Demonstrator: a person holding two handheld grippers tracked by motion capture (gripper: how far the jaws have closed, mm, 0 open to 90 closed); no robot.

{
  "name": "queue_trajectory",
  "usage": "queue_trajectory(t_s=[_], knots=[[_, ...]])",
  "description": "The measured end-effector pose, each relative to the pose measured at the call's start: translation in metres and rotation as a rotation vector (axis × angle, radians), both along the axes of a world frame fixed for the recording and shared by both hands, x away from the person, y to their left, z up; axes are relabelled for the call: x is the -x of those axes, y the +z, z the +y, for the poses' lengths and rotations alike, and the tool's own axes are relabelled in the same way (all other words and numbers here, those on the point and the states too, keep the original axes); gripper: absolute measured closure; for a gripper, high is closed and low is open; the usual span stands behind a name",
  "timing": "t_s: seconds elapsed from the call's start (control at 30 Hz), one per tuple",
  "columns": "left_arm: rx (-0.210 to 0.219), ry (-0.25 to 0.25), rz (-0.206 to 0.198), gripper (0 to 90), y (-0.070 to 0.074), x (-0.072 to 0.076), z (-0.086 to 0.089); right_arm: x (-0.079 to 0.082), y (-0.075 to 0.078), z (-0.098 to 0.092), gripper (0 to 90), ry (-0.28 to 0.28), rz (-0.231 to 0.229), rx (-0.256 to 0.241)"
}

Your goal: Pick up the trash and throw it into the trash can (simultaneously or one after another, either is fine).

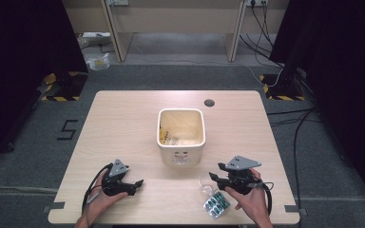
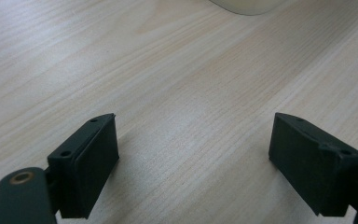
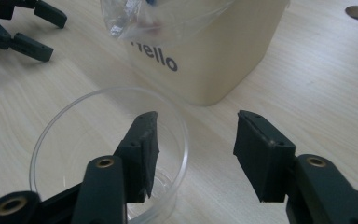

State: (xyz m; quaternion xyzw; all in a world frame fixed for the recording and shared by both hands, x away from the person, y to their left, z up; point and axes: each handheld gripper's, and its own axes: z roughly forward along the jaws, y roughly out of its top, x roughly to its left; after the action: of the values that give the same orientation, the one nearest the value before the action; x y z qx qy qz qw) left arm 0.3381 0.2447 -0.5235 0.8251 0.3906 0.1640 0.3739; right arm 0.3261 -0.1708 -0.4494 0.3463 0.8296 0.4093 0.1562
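Pale wood makes up the one table (image 1: 123, 118), with a single round hole (image 1: 209, 102) near its far edge. One cream bin (image 1: 181, 136) stands upright at the middle, open upward, printed "hello" on the side that the right gripper view shows; a clear bag (image 3: 158, 18) spills over its rim there. Two grippers rest near the front edge, well apart. One left gripper (image 1: 132, 185) sits left of the bin, its jaws spread wide over bare wood with nothing between them. One right gripper (image 1: 215, 172) sits right of the bin, jaws parted and empty, pointing toward the bin's front. One clear cup (image 3: 109, 154) stands upright on the table just in front of the bin, mouth up; in the right gripper view its rim passes around the left jaw, so that jaw hangs over the cup's mouth while the right jaw is outside, beside it. One blister pack (image 1: 216, 205) of dark pills lies flat by the right hand (image 1: 253, 202), long axis slanting toward the front-left.
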Motion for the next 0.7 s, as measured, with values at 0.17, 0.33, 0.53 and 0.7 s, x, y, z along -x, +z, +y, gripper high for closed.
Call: queue_trajectory(t_s=[0.17, 0.33, 0.53, 0.7], knots=[[0.000, 0.000, 0.000, 14.6, 0.000, 0.000, 0.000, -0.001, -0.006, 0.004, 66.5, 0.031, 0.024, 0.004], [0.000, 0.000, 0.000, 14.6, 0.000, 0.000, 0.000, 0.000, -0.010, 0.005, 78.5, 0.054, 0.051, -0.014], [0.000, 0.000, 0.000, 14.6, 0.000, 0.000, 0.000, 0.004, -0.003, 0.004, 85.9, 0.087, 0.031, -0.065], [0.000, -0.001, 0.001, 14.6, 0.000, 0.000, 0.000, 0.006, 0.002, 0.000, 86.2, 0.095, 0.023, -0.105]])
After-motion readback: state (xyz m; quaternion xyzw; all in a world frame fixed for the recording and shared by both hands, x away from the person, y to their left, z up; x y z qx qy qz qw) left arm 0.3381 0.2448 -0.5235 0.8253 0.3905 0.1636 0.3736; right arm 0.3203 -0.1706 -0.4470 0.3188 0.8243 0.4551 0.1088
